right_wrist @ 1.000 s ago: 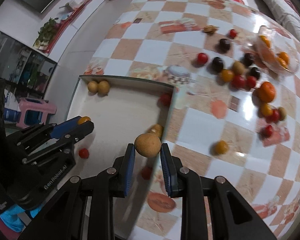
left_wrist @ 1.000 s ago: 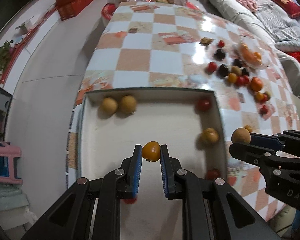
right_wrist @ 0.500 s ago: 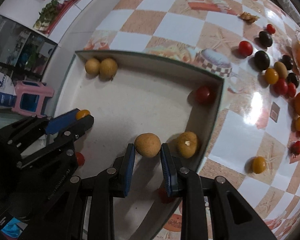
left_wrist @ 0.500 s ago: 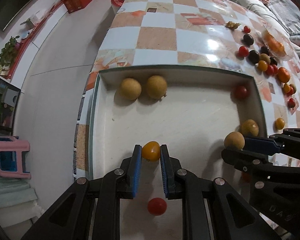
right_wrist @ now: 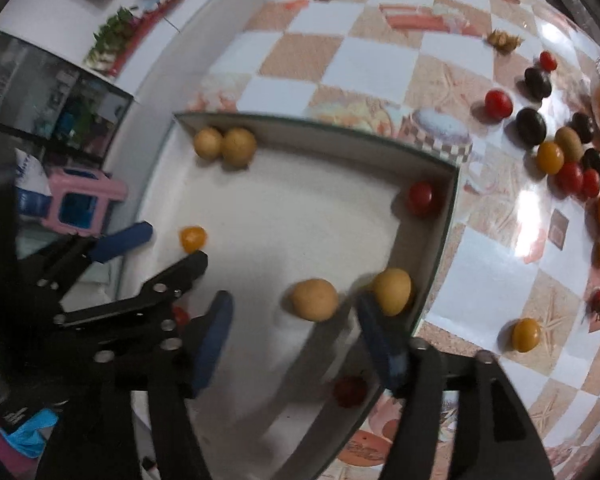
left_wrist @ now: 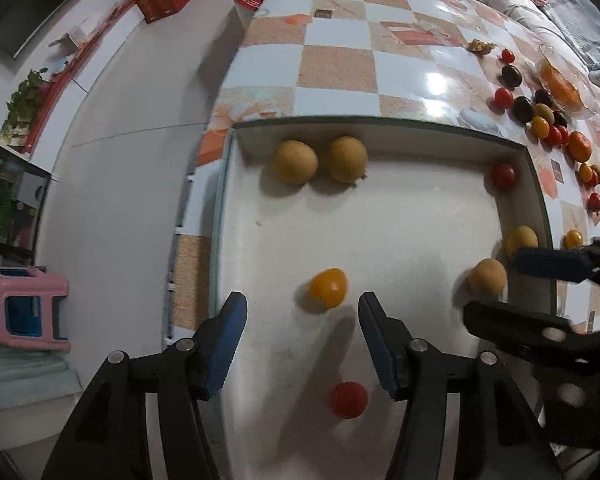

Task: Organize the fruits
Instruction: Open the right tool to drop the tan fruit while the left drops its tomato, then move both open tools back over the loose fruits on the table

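Observation:
A shallow white tray (left_wrist: 400, 132) sits at the near end of the checkered table. My left gripper (left_wrist: 302, 322) is open over the tray, with a yellow tomato (left_wrist: 328, 287) lying loose just ahead of its fingers. My right gripper (right_wrist: 294, 326) is open too; a tan round fruit (right_wrist: 314, 299) lies free on the tray floor between its fingers, beside another tan fruit (right_wrist: 392, 291) at the tray's right wall. Two tan fruits (left_wrist: 320, 159) rest in the far left corner. A red tomato (left_wrist: 504, 176) sits in the far right corner, another red one (left_wrist: 348, 399) near me.
Several loose fruits (right_wrist: 556, 152), red, dark, yellow and orange, lie on the table right of the tray. A clear bowl (left_wrist: 562, 84) with orange fruit stands at the far right. A yellow tomato (right_wrist: 525, 334) lies alone near the tray. A pink stool (left_wrist: 24, 308) stands on the floor left.
Both grippers opened. The left let go of the yellow tomato and the right let go of the tan fruit; both fruits now rest on the tray floor.

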{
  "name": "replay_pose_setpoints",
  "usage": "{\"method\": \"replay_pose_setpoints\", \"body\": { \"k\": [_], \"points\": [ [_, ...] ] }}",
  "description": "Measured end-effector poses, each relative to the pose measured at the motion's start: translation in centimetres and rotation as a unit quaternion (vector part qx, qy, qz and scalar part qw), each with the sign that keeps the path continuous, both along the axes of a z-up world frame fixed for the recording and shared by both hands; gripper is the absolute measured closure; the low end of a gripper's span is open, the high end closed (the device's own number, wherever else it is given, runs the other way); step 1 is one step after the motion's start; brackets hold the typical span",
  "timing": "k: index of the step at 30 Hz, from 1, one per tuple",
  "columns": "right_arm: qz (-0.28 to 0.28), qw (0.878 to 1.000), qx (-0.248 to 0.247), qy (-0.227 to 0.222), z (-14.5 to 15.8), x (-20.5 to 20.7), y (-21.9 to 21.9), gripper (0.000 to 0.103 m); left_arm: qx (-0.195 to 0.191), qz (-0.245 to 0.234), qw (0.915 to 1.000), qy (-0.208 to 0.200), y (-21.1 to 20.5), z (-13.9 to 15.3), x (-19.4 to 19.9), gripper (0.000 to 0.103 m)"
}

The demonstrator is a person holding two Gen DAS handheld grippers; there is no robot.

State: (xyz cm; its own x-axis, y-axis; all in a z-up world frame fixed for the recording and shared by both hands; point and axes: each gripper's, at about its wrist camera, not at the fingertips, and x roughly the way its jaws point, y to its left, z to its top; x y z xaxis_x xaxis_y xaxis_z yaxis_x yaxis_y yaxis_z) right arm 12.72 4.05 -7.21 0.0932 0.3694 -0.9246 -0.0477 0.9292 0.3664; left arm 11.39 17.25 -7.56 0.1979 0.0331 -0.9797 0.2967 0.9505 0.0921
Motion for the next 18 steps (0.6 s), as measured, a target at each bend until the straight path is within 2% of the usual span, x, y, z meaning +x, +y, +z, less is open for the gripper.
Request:
{"method": "replay_pose_setpoints", "body": {
  "k": [3, 8, 12, 18],
  "points": [
    [-0.014, 1.000, 0.022, -0.012, 1.7, -0.1, -0.7, 0.022, -0.005, 0.008, 1.0000, -0.003, 0.3, 0.8, 0.1, 0.044],
    [-0.051, 0.998, 0.007, -0.027, 3.7, -1.0, -3.4, 0.022, -0.003, -0.005, 0.9999, -0.015, -1.6, 2.3, -0.5, 0.043],
    [-0.099, 0.995, -0.020, -0.019, 4.0, -2.7, -7.9, 0.022, -0.013, -0.033, 0.9991, -0.024, -4.6, 3.5, -1.6, 0.043],
    [-0.167, 0.984, -0.056, 0.012, 2.7, -6.3, -15.4, 0.022, -0.032, -0.097, 0.9944, -0.028, -10.8, 5.1, -3.2, 0.043]
  ]
}}
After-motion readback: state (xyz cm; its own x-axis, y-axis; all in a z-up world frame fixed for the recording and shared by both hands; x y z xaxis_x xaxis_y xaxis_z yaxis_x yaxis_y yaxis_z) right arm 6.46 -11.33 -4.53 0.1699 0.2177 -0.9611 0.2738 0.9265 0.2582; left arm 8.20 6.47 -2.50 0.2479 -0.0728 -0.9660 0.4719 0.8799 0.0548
